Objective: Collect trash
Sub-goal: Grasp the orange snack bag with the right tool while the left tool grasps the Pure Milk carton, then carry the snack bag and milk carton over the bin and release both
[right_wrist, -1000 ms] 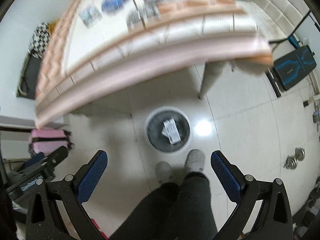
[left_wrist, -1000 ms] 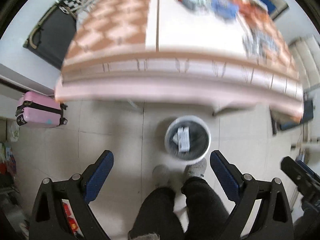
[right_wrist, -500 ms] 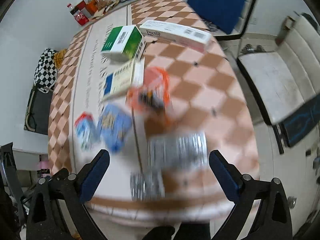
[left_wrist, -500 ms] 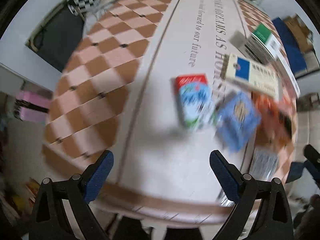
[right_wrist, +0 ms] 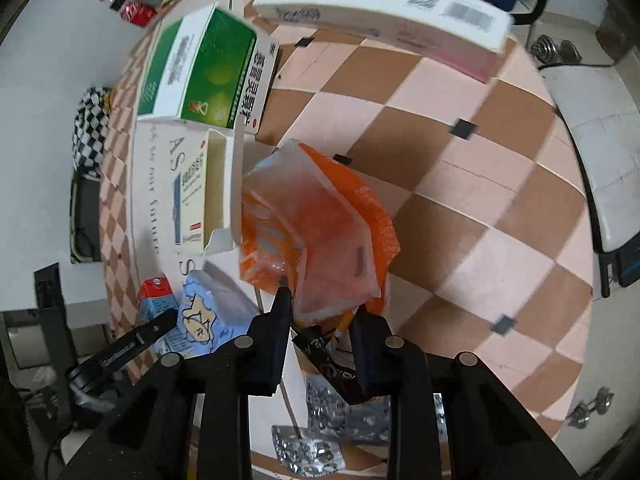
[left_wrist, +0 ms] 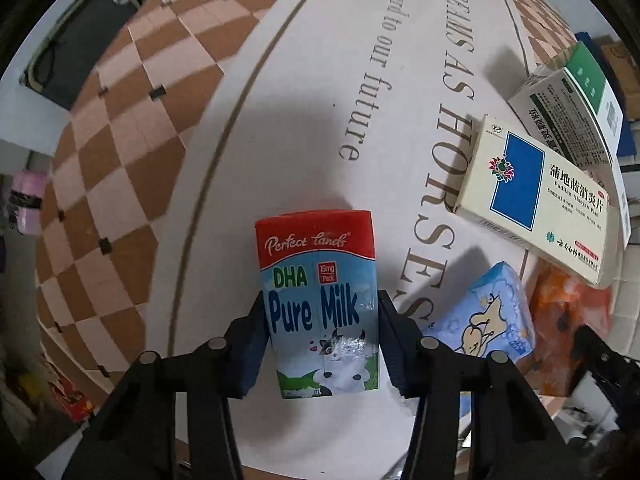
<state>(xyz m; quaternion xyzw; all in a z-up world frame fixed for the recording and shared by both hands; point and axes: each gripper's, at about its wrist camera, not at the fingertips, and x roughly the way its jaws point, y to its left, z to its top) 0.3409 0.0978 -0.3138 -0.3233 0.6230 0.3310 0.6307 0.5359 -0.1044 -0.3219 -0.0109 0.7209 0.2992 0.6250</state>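
My left gripper [left_wrist: 320, 312] is shut on a "Pure Milk" carton [left_wrist: 318, 304] with a red top, lying on the table; both pads press its sides. My right gripper [right_wrist: 322, 312] is shut on the lower end of an orange snack bag [right_wrist: 316, 232] that stands crumpled above the fingers. A blue tissue pack [left_wrist: 486, 320] lies just right of the carton; it also shows in the right wrist view [right_wrist: 202, 316]. The milk carton [right_wrist: 154, 294] and the left gripper's arm show at the left of the right wrist view.
On the checkered tablecloth [left_wrist: 120, 152] lie a blue-and-cream medicine box [left_wrist: 536, 200], a green-and-white box [right_wrist: 200, 68], a long white box [right_wrist: 384, 12] and silver blister packs [right_wrist: 320, 428]. Bottles stand at the table's far end [right_wrist: 140, 4].
Both grippers came up from over the floor bin to the table, moved down to the items and closed: left on the milk carton, right on the orange bag.
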